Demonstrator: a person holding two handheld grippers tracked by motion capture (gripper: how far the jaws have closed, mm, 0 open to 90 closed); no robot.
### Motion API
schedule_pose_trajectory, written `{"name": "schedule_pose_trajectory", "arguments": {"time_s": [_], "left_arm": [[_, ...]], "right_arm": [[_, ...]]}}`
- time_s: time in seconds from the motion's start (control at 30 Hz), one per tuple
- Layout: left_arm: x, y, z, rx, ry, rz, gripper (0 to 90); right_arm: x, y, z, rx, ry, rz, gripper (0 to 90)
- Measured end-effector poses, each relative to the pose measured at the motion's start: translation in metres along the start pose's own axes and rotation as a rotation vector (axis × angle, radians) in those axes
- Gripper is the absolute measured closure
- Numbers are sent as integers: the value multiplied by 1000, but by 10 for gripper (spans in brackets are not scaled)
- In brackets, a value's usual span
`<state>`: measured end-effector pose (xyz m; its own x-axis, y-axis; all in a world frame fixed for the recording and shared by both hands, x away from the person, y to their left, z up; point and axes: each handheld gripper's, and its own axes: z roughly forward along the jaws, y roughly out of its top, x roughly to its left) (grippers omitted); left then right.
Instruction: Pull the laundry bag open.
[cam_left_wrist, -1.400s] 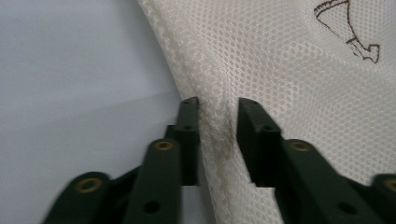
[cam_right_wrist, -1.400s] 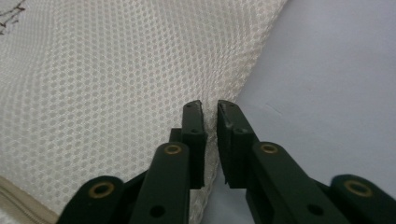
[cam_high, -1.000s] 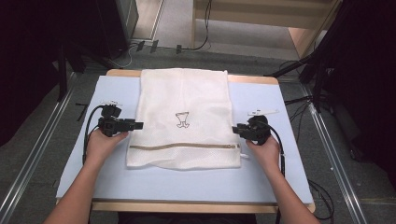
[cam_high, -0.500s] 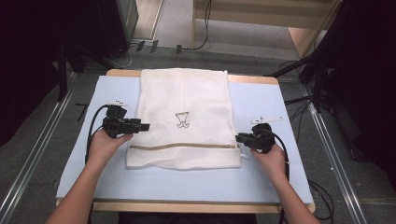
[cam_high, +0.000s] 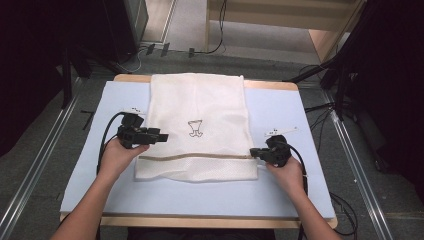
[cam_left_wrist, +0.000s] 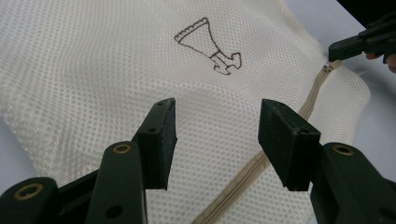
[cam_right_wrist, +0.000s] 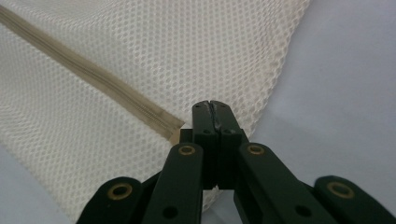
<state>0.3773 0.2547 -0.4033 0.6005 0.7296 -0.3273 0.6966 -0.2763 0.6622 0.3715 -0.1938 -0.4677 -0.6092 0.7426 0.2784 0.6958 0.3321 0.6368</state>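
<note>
Two grippers at a white mesh bag on a table covered in pale blue.

The right gripper (cam_high: 256, 153) has its jaws pressed together at the right end of the tan zipper (cam_high: 195, 156); whether they pinch the pull I cannot tell. The left gripper (cam_high: 162, 136) hovers with jaws wide apart over the left side of the mesh bag (cam_high: 200, 100), which lies flat in the middle of the table (cam_high: 75, 165), reaching its far edge. Beyond are a grey floor (cam_high: 240, 55), cables (cam_high: 215, 35) and dark equipment.
</note>
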Motion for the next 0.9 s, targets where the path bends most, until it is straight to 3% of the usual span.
{"name": "schedule_pose_trajectory", "arguments": {"time_s": [0.23,0.37,0.53,0.63,0.9], "left_arm": [[-12,5,8,-1,-18,45,472],[-22,10,20,37,-36,69,451],[-31,13,27,47,-55,87,430],[-40,15,33,54,-65,108,439],[-57,22,45,57,-118,117,522]], "right_arm": [[6,-2,-1,1,4,-8,900],[10,-1,-2,-12,12,-11,900],[17,0,0,-16,22,-19,900],[26,2,1,-19,13,-51,900],[20,-1,-3,-26,-18,-36,896]]}}
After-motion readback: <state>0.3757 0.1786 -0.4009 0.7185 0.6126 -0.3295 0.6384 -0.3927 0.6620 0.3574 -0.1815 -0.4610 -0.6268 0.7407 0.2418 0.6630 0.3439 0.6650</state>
